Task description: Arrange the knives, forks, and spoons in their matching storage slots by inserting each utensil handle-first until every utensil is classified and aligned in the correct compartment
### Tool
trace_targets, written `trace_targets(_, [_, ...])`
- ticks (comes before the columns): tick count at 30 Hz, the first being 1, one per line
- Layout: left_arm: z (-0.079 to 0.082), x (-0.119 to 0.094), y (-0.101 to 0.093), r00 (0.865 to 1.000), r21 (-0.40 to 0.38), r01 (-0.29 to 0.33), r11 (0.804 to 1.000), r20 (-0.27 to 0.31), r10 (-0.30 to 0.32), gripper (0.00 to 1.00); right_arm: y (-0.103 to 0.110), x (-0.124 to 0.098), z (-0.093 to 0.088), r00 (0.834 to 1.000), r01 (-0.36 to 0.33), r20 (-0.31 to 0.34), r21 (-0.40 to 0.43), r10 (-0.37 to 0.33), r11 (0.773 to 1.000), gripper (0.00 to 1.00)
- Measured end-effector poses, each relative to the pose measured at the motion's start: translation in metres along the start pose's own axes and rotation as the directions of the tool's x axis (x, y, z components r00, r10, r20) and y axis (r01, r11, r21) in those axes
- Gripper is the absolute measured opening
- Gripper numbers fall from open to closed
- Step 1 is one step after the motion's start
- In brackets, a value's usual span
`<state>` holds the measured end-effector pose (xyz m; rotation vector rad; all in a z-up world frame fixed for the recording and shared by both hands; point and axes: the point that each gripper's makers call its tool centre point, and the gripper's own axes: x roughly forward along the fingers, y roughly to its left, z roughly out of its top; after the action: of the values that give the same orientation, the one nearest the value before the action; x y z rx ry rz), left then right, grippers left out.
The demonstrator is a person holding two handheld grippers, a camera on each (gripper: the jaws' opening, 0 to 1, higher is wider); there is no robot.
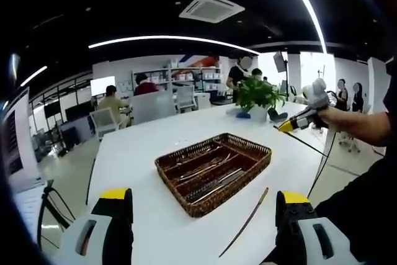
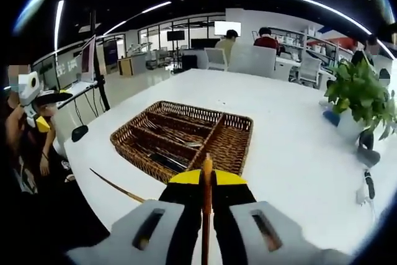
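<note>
A brown wicker cutlery basket (image 1: 180,185) (image 2: 239,144) with long compartments sits mid-table and holds several metal utensils (image 1: 214,181) (image 2: 167,141). One thin brown stick (image 1: 247,221) (image 2: 118,187), like a chopstick, lies on the white table beside the basket. My left gripper (image 1: 203,197) is open and empty, on the near side of the basket. My right gripper (image 2: 207,178) is shut on a second thin brown stick (image 2: 206,162), which points toward the basket. In the left gripper view a hand holds the right gripper (image 1: 286,126) up at the right, above the table.
A potted green plant (image 1: 257,94) (image 2: 360,94) stands at the table's far end. A black mouse-like object (image 2: 79,133) lies near the table edge, and cables (image 2: 367,184) lie by the plant. People sit at chairs and desks behind.
</note>
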<state>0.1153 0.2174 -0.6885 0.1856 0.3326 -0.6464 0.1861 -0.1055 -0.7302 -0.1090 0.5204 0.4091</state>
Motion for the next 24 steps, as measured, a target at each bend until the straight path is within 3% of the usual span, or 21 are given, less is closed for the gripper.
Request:
trace_targets(14, [-0.002, 0.001, 0.001, 1.0, -0.005, -0.001, 1.0, -0.001, 0.001, 1.0, -0.003, 0.004, 0.0, 1.0, 0.014, -0.014, 0.01, -0.013, 1.0, 0.02])
trace_targets(24, [-0.005, 0.003, 0.001, 1.0, -0.008, 0.002, 1.0, -0.005, -0.002, 1.0, -0.006, 0.02, 0.002, 0.999, 0.025, -0.034, 0.045, -0.024, 0.999, 0.02])
